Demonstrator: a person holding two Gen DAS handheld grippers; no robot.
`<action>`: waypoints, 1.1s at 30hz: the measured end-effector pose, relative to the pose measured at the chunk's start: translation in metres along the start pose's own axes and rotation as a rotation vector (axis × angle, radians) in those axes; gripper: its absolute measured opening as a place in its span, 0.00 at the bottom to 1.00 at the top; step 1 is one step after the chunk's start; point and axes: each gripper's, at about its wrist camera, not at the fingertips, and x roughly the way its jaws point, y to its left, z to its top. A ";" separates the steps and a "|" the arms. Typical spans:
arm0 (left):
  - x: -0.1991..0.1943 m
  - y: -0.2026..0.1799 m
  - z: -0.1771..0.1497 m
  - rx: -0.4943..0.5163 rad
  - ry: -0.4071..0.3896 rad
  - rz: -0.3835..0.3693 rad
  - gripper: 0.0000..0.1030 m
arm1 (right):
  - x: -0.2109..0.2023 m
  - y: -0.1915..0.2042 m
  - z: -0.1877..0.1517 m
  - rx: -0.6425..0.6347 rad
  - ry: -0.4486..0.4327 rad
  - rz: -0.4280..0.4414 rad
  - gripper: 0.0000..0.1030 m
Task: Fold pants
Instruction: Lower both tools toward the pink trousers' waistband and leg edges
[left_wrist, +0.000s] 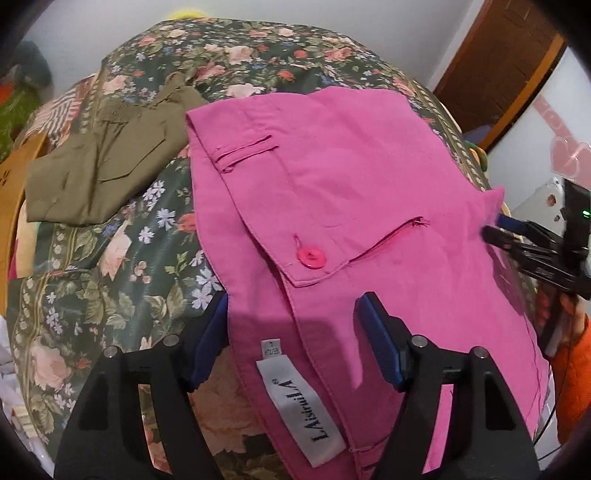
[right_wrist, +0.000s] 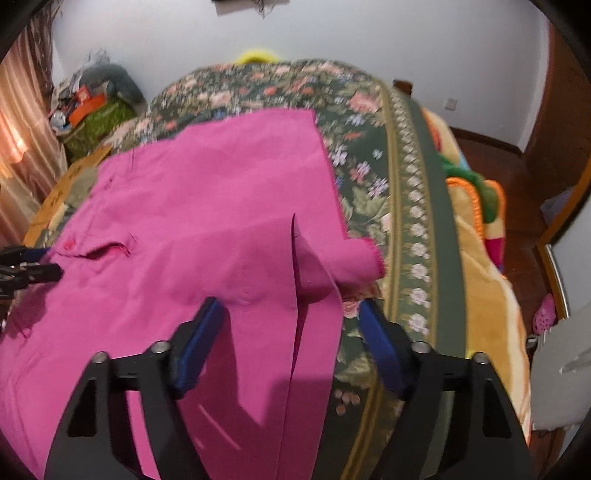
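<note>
Pink pants (left_wrist: 351, 166) lie flat on a floral bedspread (left_wrist: 110, 277), waistband nearest me, with a pink button (left_wrist: 312, 257) and a white brand label (left_wrist: 299, 406) showing. My left gripper (left_wrist: 295, 332) stands open astride the waistband's left end; its blue pads do not press the cloth. In the right wrist view the pants (right_wrist: 203, 203) spread to the left, one corner curled up at the right edge. My right gripper (right_wrist: 291, 339) is open over that right edge, fabric between the fingers but not pinched. Each gripper shows at the other view's side: right (left_wrist: 491, 230), left (right_wrist: 37, 266).
A folded olive garment (left_wrist: 103, 166) lies on the bedspread left of the pants. An orange and yellow blanket (right_wrist: 487, 277) hangs along the bed's right side. Clutter and a curtain (right_wrist: 22, 147) stand at the far left, and a brown door (left_wrist: 491, 66) at the far right.
</note>
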 end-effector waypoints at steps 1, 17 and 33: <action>0.000 -0.001 0.000 0.012 -0.002 0.005 0.68 | 0.005 0.000 0.000 -0.010 0.015 0.009 0.59; 0.015 0.000 0.019 0.179 -0.022 0.252 0.47 | 0.000 -0.003 -0.002 0.027 0.042 -0.031 0.07; -0.001 -0.002 0.046 0.115 -0.077 0.202 0.63 | -0.046 -0.042 0.020 0.149 -0.058 -0.035 0.52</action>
